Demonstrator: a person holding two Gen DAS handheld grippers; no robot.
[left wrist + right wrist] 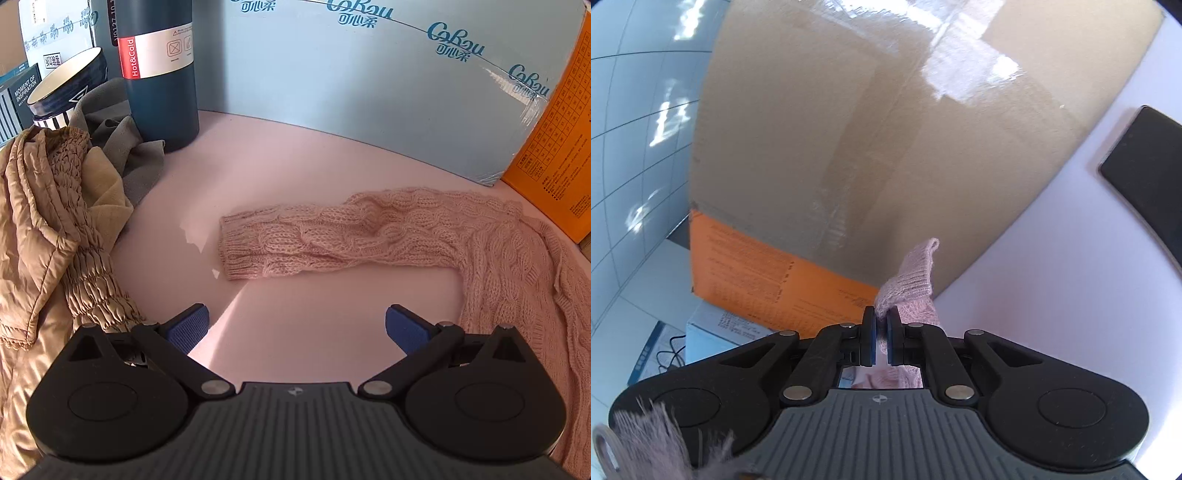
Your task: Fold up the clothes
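One bowl (pixel 66 79), contents unseen; right tool (pixel 881 317) pinches pink sweater (pixel 369 232).

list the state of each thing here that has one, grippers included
left gripper: open, nothing between its fingers
right gripper: shut on the sweater's ribbed edge
pink knit sweater: unfolded, one sleeve stretched flat on the table
tan jacket: crumpled in a heap
grey cloth: crumpled
bowl: tilted, resting on the clothes
dark blue flask: upright
blue carton: taped shut

Bare tabletop (pixel 295 177) centre; flask (pixel 159 74), boxes (pixel 369 92) (rear) hem it.
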